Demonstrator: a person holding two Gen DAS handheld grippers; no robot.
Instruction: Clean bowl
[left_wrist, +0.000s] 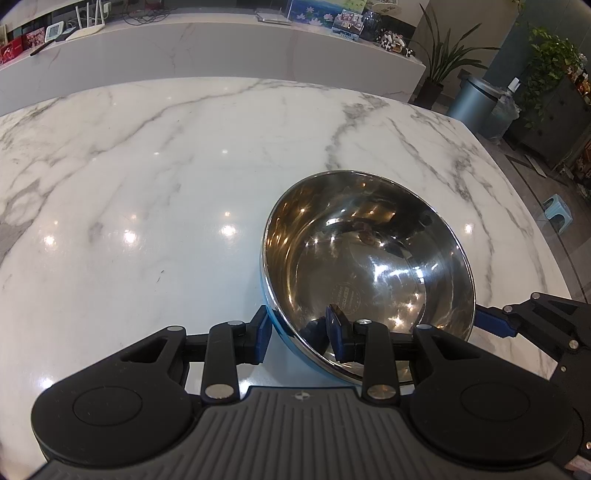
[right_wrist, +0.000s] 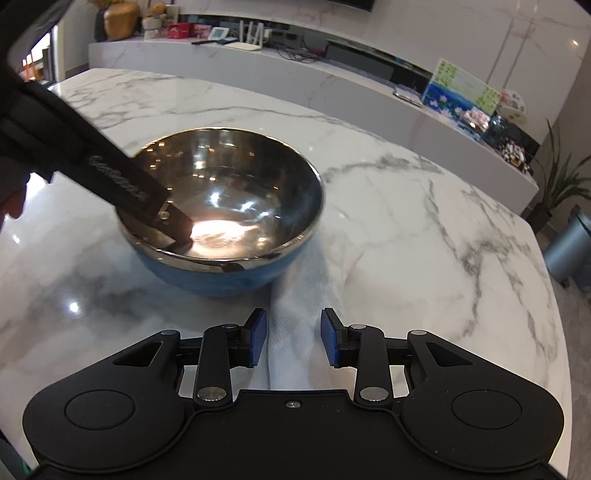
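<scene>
While I've got both cams up, the bowl (left_wrist: 369, 266) sits on the marble surface (left_wrist: 147, 184), steel inside, blue outside, tipped a bit toward the left gripper (left_wrist: 300, 334). That gripper has its jaws closed onto the near rim, one blue pad against the outer wall and the other inside against the steel, so it's got hold of the bowl. From the right wrist cam you can see the same thing from the other side: a black finger reaching over the bowl's left rim and down into it.

My right gripper (right_wrist: 293, 338) hovers just on the near side of the bowl, jaws partly apart, with a white cloth (right_wrist: 306, 306) lying on the surface between them. The cloth runs from under the bowl's right edge back toward me. Can't tell if the pads actually touch it; looks like there's a gap on both sides.

Far right there's a trash can (left_wrist: 476, 103) and some plants (left_wrist: 447, 55).
</scene>
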